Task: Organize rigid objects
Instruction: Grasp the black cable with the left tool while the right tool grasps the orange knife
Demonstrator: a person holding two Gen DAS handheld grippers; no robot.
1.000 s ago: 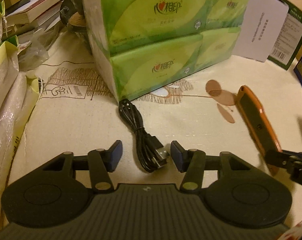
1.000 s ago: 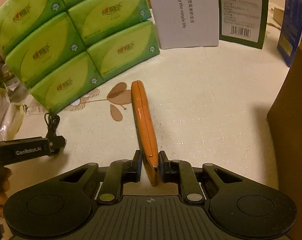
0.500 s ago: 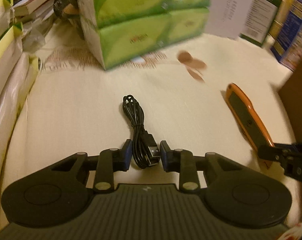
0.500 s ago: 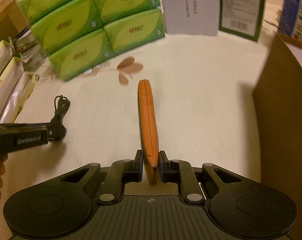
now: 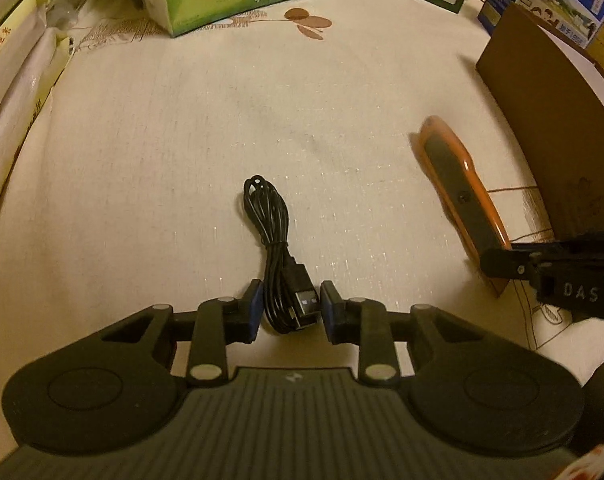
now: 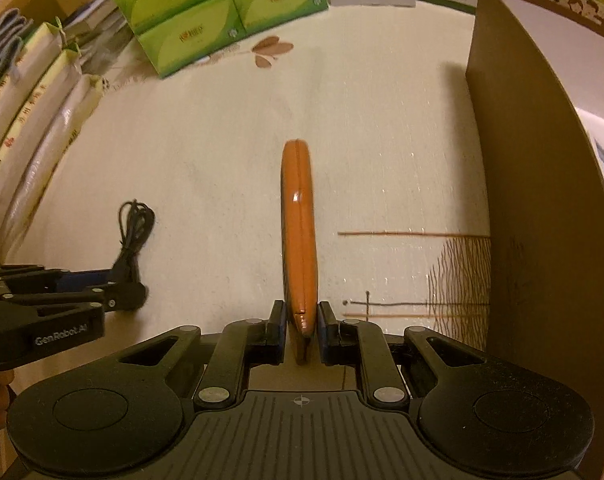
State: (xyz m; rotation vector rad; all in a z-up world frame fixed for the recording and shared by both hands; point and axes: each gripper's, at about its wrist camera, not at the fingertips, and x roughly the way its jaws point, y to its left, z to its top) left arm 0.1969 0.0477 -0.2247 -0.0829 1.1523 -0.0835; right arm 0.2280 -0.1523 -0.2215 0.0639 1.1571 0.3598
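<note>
**Both grippers carrying: cable on the left, orange case on the right**

The left gripper (image 5: 288,312) has a bundled black USB cable (image 5: 276,248) between its blue pads. The jaws are opening and a sliver of gap shows on either side of the plug, so the grip looks loose. The cable sits at lower centre of the left wrist view, its long axis running up the frame, looped end farthest from the gripper and plug end between the pads.

The right gripper (image 6: 300,328) is pinched on the near end of a long, slim orange hard case (image 6: 298,232), held on edge. The case runs straight up the centre of the right wrist view, its rounded tip pointing away, just left of the brown cardboard box wall (image 6: 541,200).

To do this well, I would tighten on the cable before moving further, and keep the case level, since the far end can sag and pivot in the pads.
</note>
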